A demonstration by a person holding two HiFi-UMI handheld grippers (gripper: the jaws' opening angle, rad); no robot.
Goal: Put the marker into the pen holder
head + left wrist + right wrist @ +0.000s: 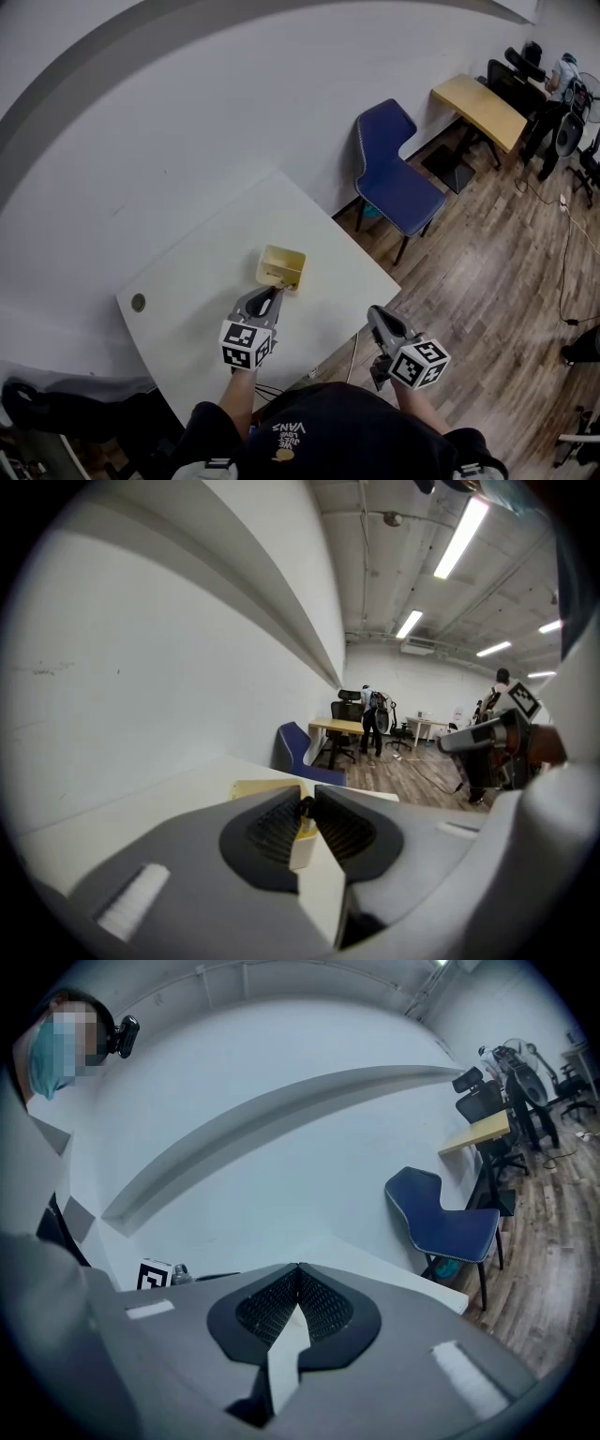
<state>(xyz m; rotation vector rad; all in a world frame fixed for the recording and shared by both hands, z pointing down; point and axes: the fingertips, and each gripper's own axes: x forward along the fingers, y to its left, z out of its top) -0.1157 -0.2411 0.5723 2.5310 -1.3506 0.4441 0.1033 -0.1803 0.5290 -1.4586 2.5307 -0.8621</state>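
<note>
A yellow pen holder [281, 266] stands open-topped on the white table [197, 272], near its middle. My left gripper [272, 296] sits just in front of the holder, pointing at it, shut on a dark marker [273, 302]. In the left gripper view the marker [305, 807] shows as a dark tip pinched between the jaws, with the holder [265, 788] right behind it. My right gripper [376, 315] hovers off the table's right edge, over the floor. Its jaws meet at the tips [298, 1269] with nothing between them.
A blue chair [398, 178] stands beyond the table's right corner on the wooden floor. A wooden desk [478, 105] with office chairs is at the far right. A round cable hole [139, 302] is near the table's left corner. The wall runs behind the table.
</note>
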